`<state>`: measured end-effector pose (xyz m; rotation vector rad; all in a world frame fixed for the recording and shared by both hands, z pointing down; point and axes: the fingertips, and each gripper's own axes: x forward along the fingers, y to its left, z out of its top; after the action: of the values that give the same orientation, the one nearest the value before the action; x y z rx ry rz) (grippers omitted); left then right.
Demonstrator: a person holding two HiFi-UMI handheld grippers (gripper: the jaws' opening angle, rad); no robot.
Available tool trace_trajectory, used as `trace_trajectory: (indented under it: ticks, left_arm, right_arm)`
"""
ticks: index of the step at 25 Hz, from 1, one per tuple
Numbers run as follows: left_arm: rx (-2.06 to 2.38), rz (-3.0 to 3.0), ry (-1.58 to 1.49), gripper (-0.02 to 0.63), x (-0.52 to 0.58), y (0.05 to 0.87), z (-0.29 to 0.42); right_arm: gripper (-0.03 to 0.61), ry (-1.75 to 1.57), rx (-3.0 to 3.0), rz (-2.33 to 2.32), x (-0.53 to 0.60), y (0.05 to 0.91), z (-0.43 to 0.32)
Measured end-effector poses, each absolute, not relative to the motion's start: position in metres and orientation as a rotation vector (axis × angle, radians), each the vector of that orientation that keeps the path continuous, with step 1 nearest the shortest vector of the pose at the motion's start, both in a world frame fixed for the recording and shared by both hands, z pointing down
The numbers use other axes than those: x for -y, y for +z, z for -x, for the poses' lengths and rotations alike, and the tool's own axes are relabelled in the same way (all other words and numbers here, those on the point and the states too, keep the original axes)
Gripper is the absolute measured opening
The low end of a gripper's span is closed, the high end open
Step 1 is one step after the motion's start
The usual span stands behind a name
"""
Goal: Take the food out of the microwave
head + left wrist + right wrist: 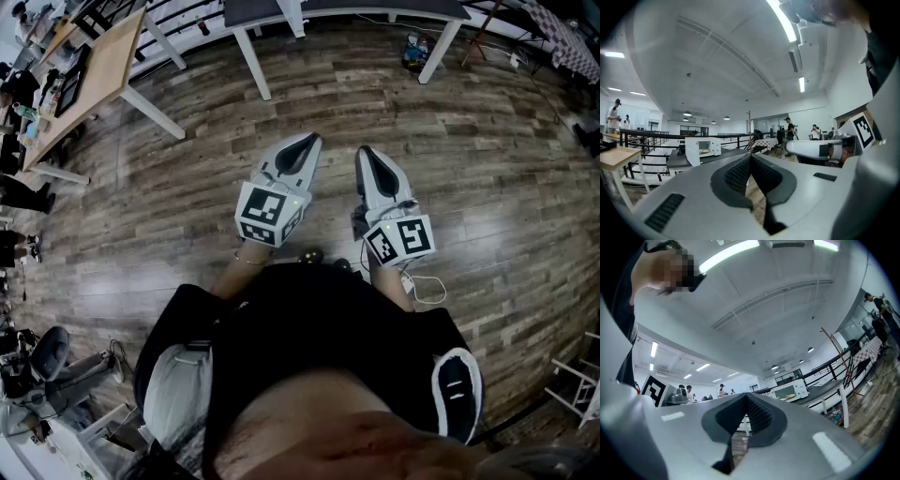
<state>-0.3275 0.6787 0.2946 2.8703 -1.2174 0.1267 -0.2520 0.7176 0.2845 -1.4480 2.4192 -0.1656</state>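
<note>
Head view has both tools held out low in front of us over the wooden floor (487, 141). The left gripper (306, 142) and the right gripper (367, 153) sit side by side, near each other but not touching, with their tips pointing away from our body.

Left gripper view shows its two ribbed black pads (740, 174) pressed together along one seam, with nothing caught between them. Beyond the tips and a little to their left, well apart from them, stands the white microwave (716, 146) on a dark-topped table (726, 153). Through its lit front we make out the food (704, 150) as a small yellowish patch, too small to say what it is. We cannot tell whether the door stands open. To the right of these jaws the white body of the other tool reaches across, its black-and-white marker cube behind it.

Right gripper view gives the same reading for that tool: its pads meet at the tip and hold nothing. From here the microwave lies ahead and to the right of the jaws, again well apart. The yellowish food shows low inside it, and the table's white legs stand below. A black railing runs behind the table.

Several people stand far off in the room, beyond and beside both sets of jaws.
</note>
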Motion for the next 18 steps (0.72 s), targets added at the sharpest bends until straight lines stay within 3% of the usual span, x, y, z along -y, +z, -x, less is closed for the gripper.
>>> trace_trajectory:
  ticks: [18]
  left_arm:
    - [1.215, -2.849, 0.138, 0.006, -0.711, 0.307, 0.291]
  right_arm:
    - [0.0, -0.183, -2.424, 1.427, -0.751, 0.293, 0.218]
